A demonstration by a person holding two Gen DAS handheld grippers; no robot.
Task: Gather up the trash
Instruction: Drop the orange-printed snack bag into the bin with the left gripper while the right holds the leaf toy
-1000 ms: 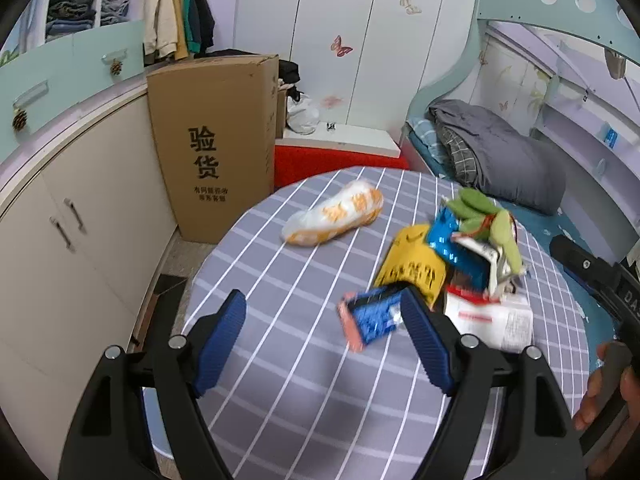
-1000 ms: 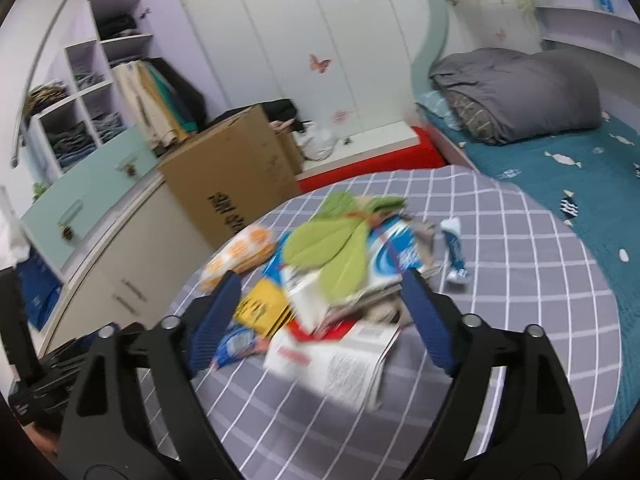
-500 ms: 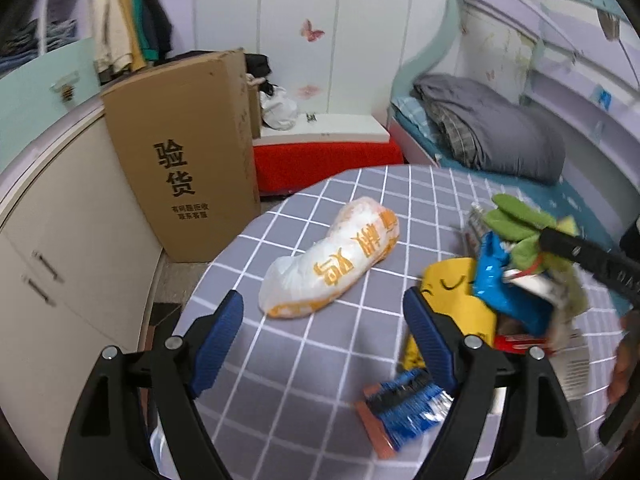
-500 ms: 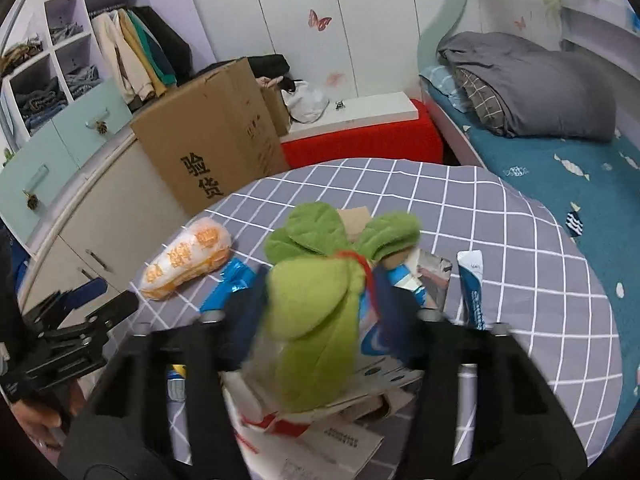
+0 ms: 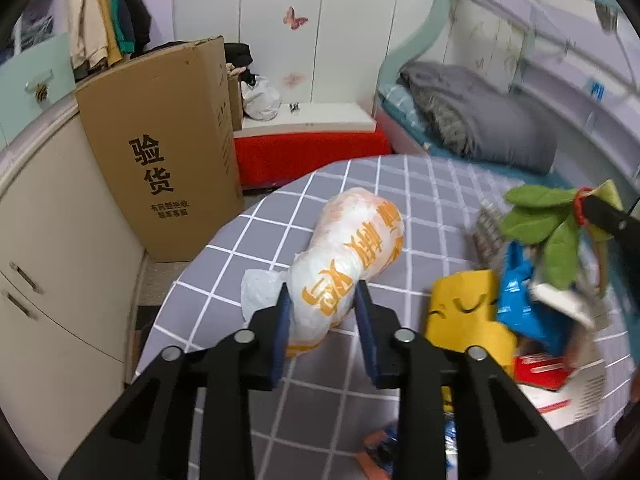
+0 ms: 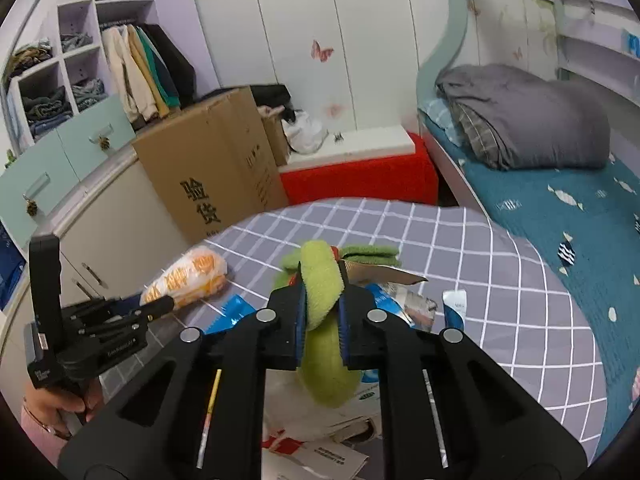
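Note:
A white and orange plastic bag (image 5: 348, 256) lies on the round table with the grey checked cloth (image 5: 424, 196). My left gripper (image 5: 322, 308) is shut on its near end; it also shows in the right wrist view (image 6: 188, 276). My right gripper (image 6: 322, 280) is shut on a green leaf-shaped cloth (image 6: 324, 320), which tops a pile of trash: a yellow packet (image 5: 464, 312), a blue wrapper (image 5: 520, 300) and a white and red box (image 5: 576, 392). The green cloth (image 5: 552, 224) is at the right in the left wrist view.
A tall cardboard box (image 5: 168, 140) stands on the floor beyond the table's left edge, beside cream cabinets (image 5: 52, 260). A red and white step (image 6: 360, 164) and a bed with a grey duvet (image 6: 528, 120) lie beyond. A small tube (image 6: 454, 304) lies on the table.
My left gripper moved forward to the white and orange bag and shut on it. My right gripper shut on the green cloth atop the pile.

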